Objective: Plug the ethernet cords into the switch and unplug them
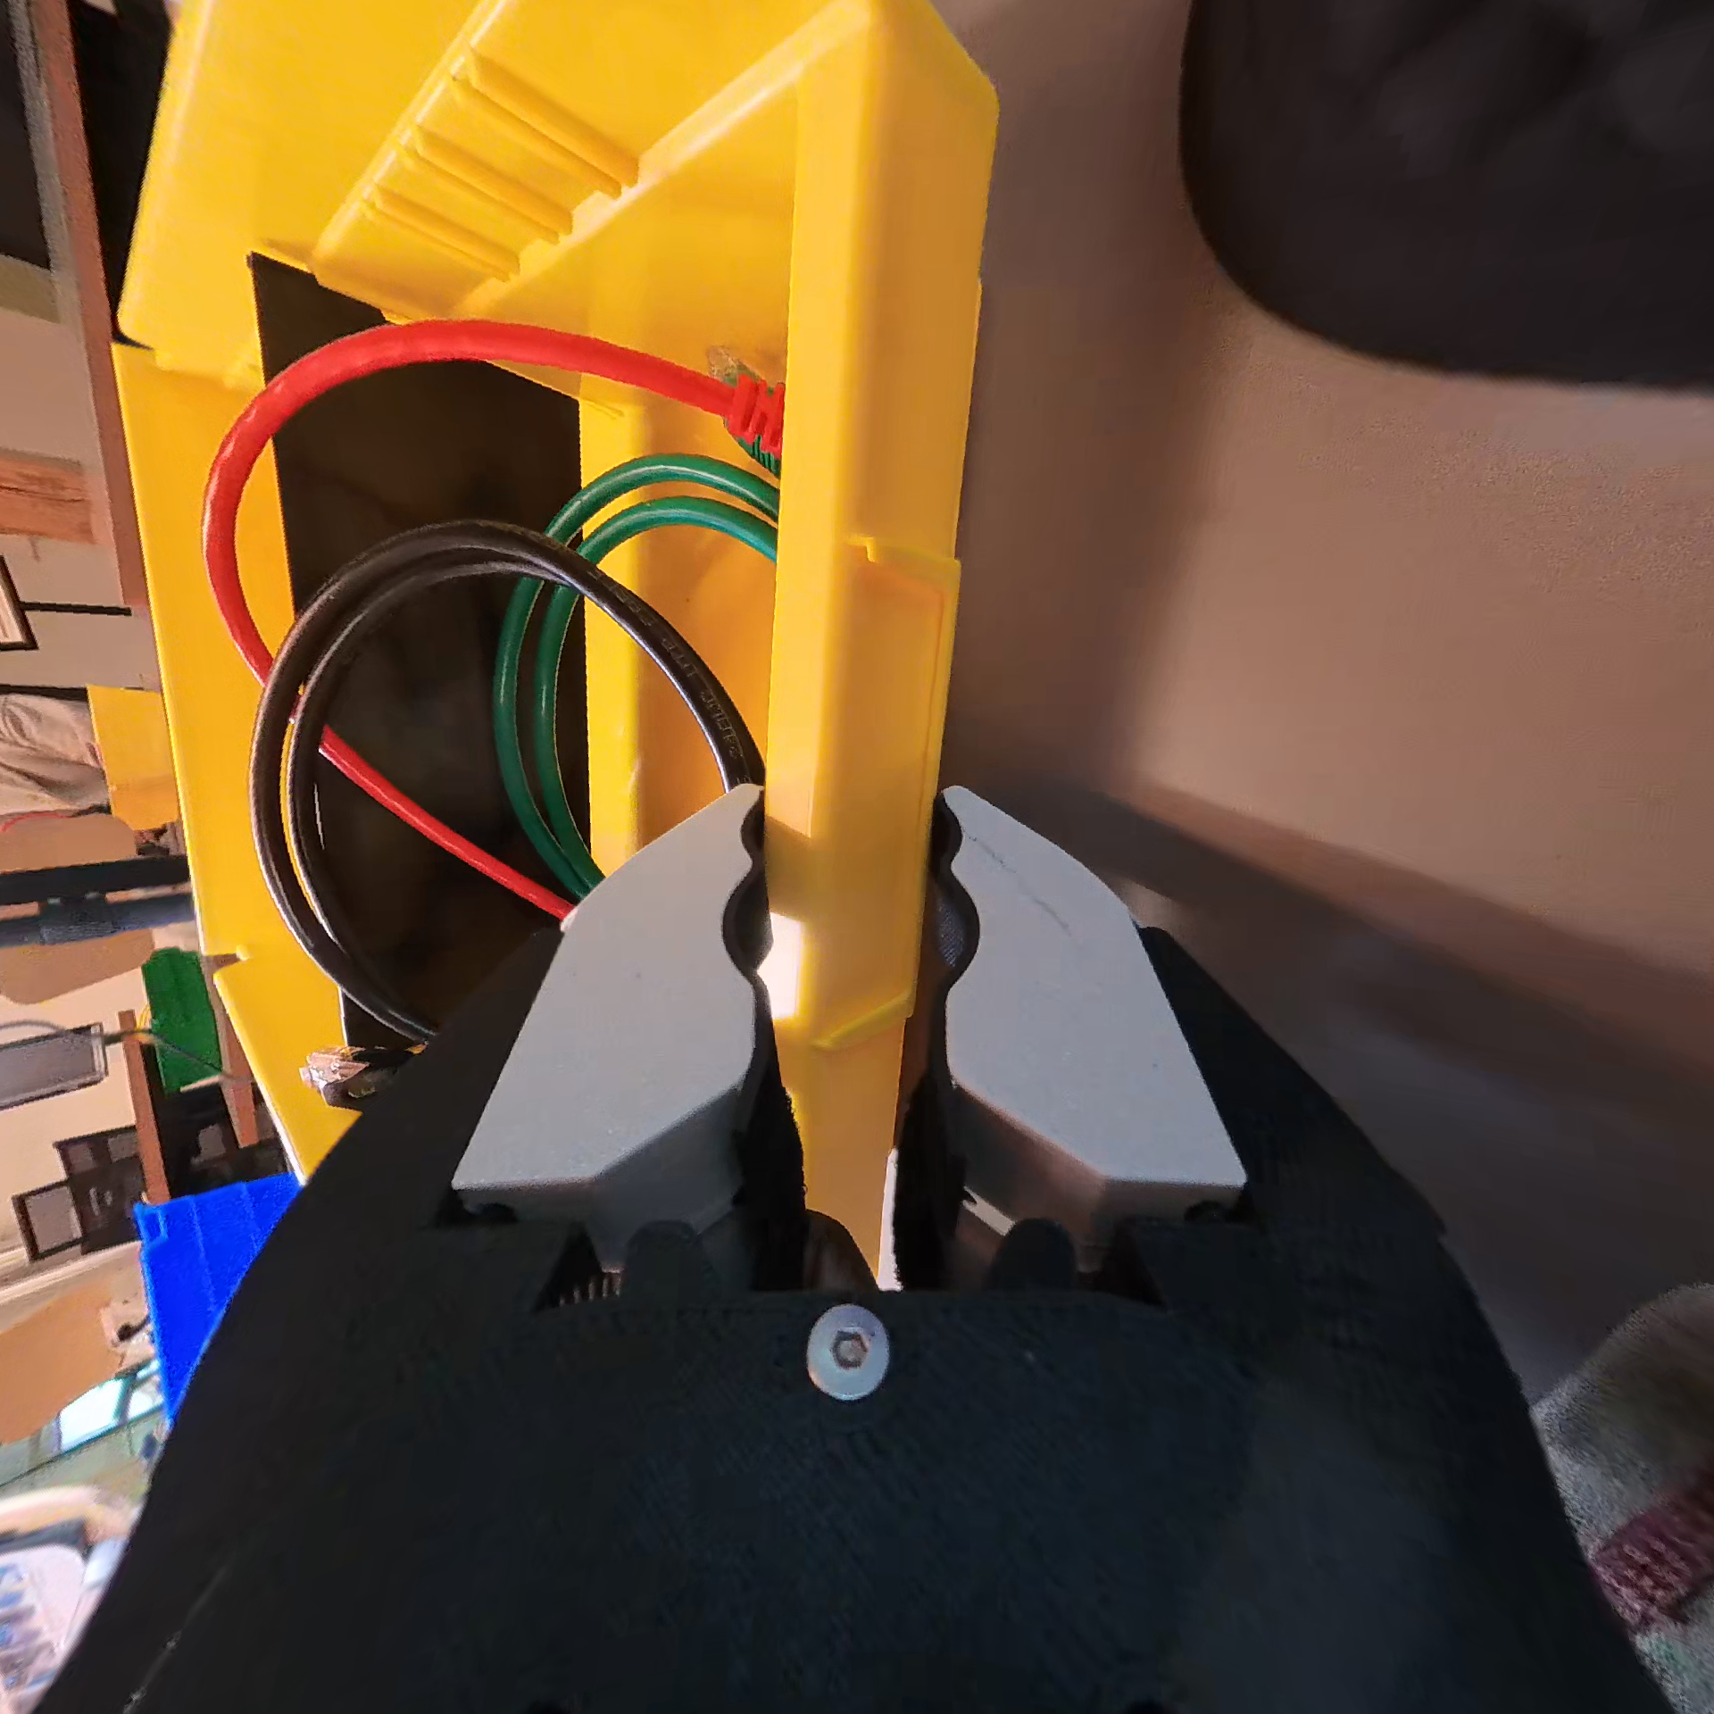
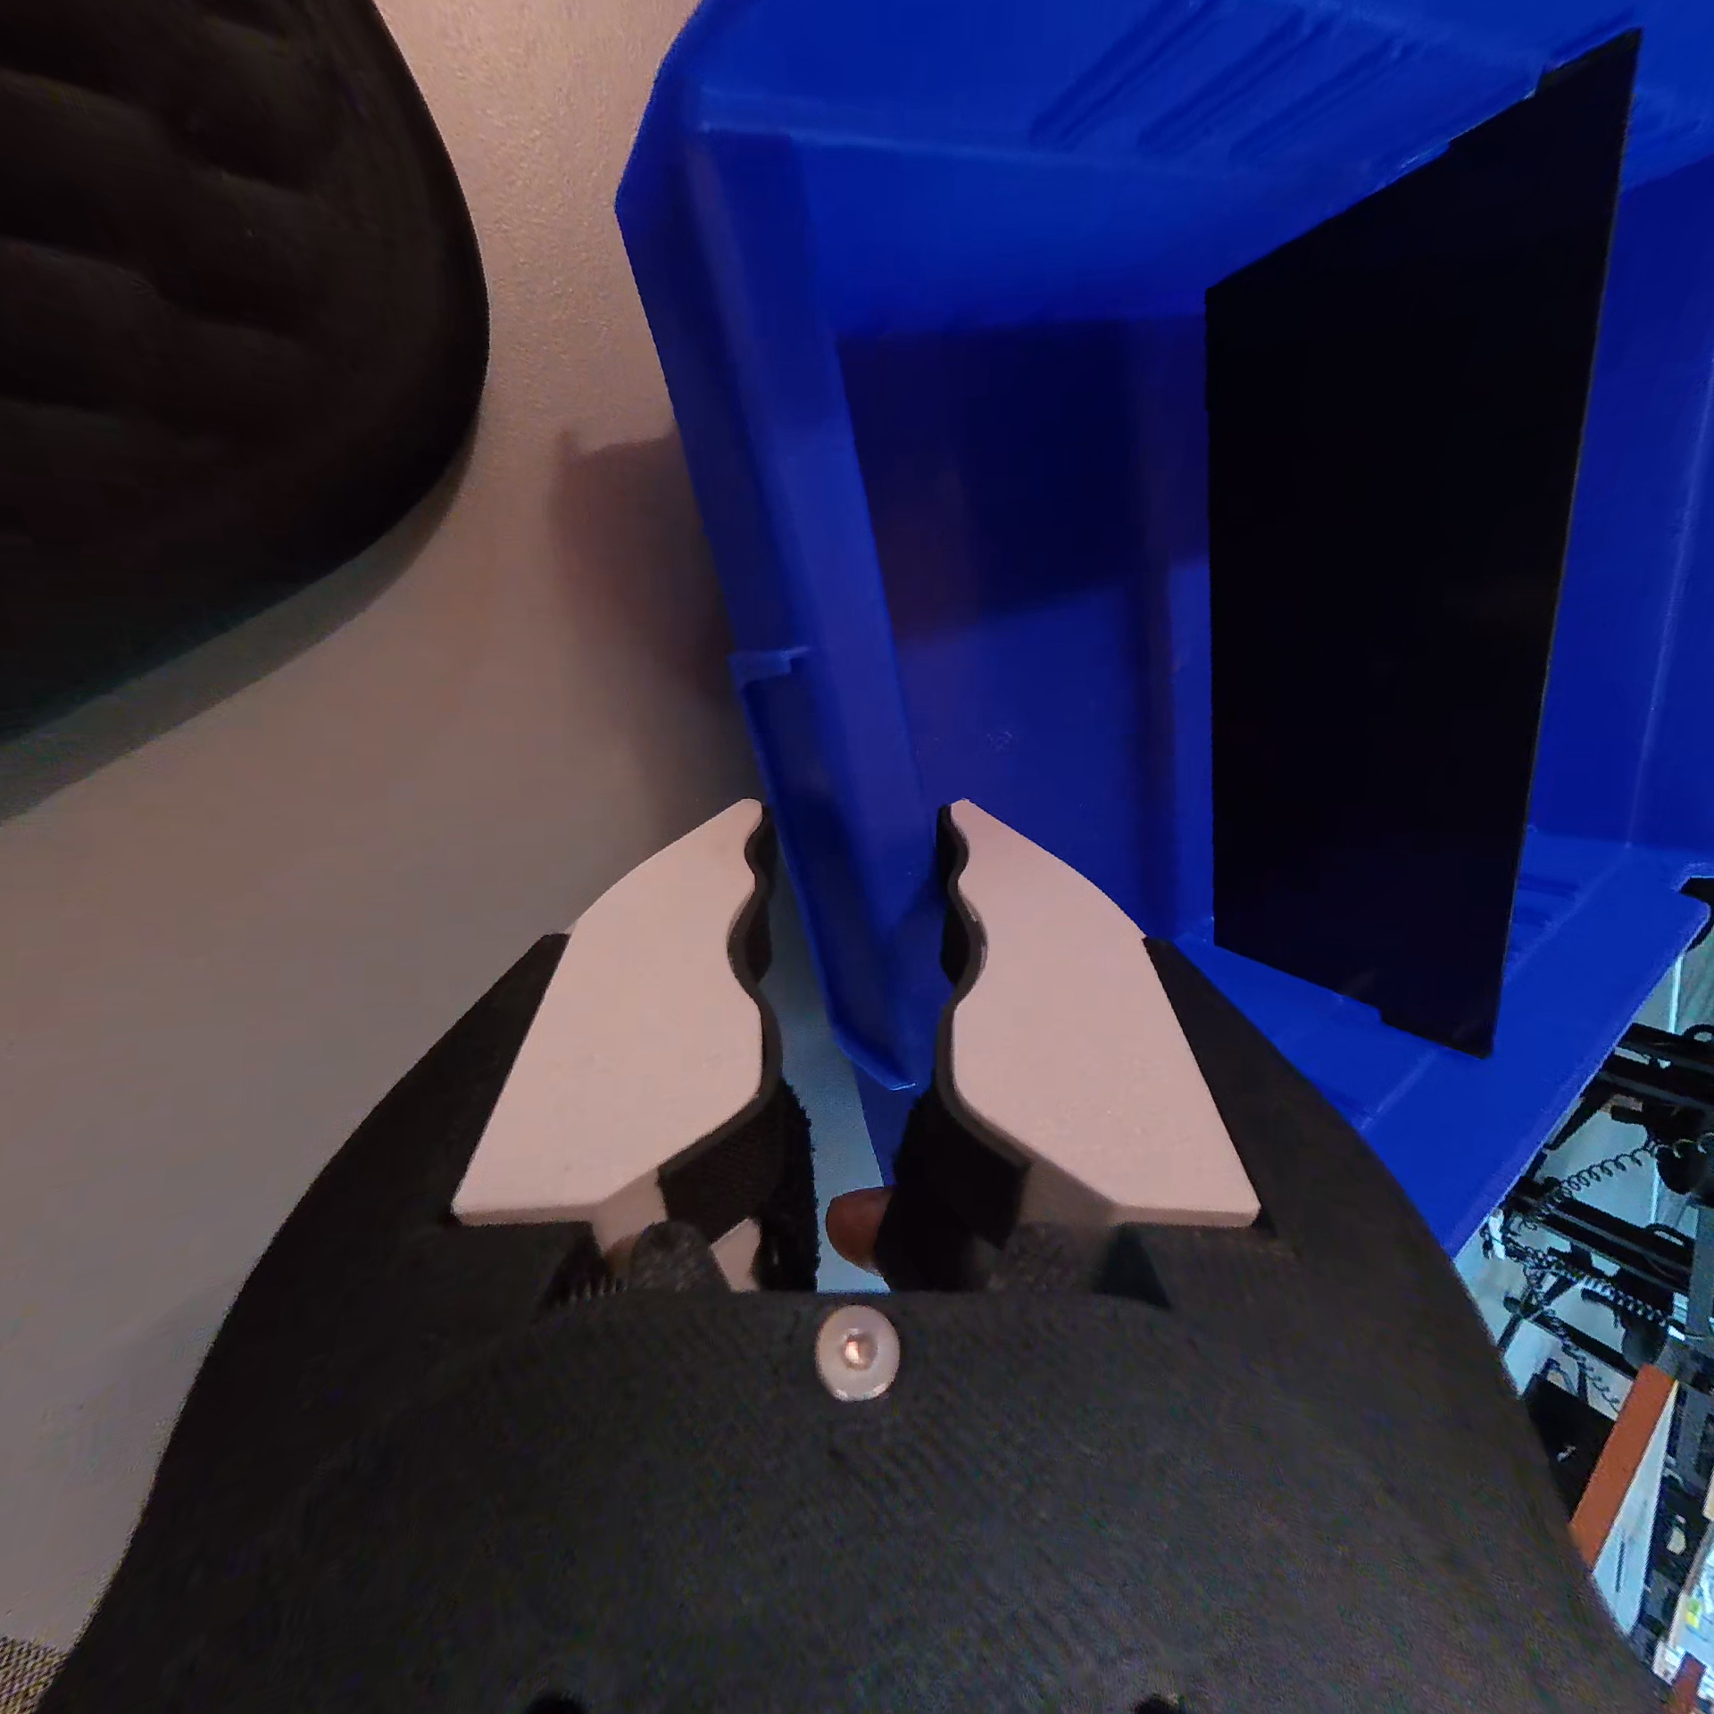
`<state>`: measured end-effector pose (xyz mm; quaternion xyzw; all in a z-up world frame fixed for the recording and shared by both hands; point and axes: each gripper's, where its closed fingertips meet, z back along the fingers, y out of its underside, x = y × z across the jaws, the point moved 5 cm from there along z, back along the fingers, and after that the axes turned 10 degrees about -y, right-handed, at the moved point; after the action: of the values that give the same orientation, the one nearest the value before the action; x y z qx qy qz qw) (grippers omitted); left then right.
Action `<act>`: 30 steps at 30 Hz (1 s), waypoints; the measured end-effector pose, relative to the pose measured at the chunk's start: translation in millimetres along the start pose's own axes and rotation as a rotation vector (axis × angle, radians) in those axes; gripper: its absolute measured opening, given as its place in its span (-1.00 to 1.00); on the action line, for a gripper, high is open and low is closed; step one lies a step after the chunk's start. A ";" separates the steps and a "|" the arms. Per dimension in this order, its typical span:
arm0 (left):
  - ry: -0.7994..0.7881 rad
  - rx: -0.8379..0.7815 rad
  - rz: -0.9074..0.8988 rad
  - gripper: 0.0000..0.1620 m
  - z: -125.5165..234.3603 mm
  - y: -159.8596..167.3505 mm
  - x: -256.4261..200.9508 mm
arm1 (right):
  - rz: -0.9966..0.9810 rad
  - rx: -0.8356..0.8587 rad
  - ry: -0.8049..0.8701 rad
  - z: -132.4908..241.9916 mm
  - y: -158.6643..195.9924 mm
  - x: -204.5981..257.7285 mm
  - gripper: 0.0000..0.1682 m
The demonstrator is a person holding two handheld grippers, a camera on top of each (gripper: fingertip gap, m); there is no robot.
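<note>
Yellow bin wall clamped by left gripper (image 1: 849,867); blue bin wall between fingers of right gripper (image 2: 849,872).

Yellow bin (image 1: 872,371) tipped in left wrist view, its side wall pinched between both grey fingers (image 1: 649,983), pads touching each face. Inside the bin: red cord (image 1: 306,427), green cord (image 1: 547,612) and black cord (image 1: 306,668) looped over a black divider (image 1: 408,436); red plug (image 1: 756,413) pressed against the inner face of the gripped wall, a loose clear plug (image 1: 338,1062) at the bin's lower edge. No switch seen in either view. Blue bin (image 2: 974,232) in right wrist view, side wall set between fingers at a narrow gap, right pad touching, sliver of space at the left pad; firm grip cannot be told. Black divider panel (image 2: 1391,556) upright inside, bin otherwise bare. Tan surface (image 2: 325,881) beside it, dark padded shape (image 2: 185,325) at upper left corner.
</note>
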<state>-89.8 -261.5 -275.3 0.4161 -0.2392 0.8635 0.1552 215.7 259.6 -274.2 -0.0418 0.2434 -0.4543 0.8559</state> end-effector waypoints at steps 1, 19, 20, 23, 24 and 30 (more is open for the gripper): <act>-0.002 -0.001 -0.003 -0.60 3.4 5.8 -0.2 | 0.000 0.002 -0.001 0.1 0.4 -0.1 -0.60; 0.036 -0.366 0.759 0.10 80.2 -20.4 84.3 | -0.130 -0.288 -0.036 45.5 -20.5 6.5 -0.29; 0.027 -0.340 0.803 0.15 78.0 -20.6 98.7 | -0.150 -0.356 -0.015 54.3 -27.5 4.6 -0.24; 0.000 -0.203 0.877 0.22 55.8 -15.4 138.2 | -0.167 -0.641 -0.021 77.9 -62.1 7.5 -0.15; -0.012 -0.159 0.870 0.22 44.2 -12.1 149.9 | -0.160 -0.741 -0.052 82.9 -75.5 11.8 -0.14; 0.171 0.168 0.856 0.15 -48.4 21.0 183.1 | -0.099 -1.154 -0.365 77.6 -148.2 51.1 -0.25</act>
<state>-241.7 -240.2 -162.2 0.2179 -0.3053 0.8976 -0.2316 162.7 120.6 -182.0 -0.5876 0.2975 -0.2735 0.7010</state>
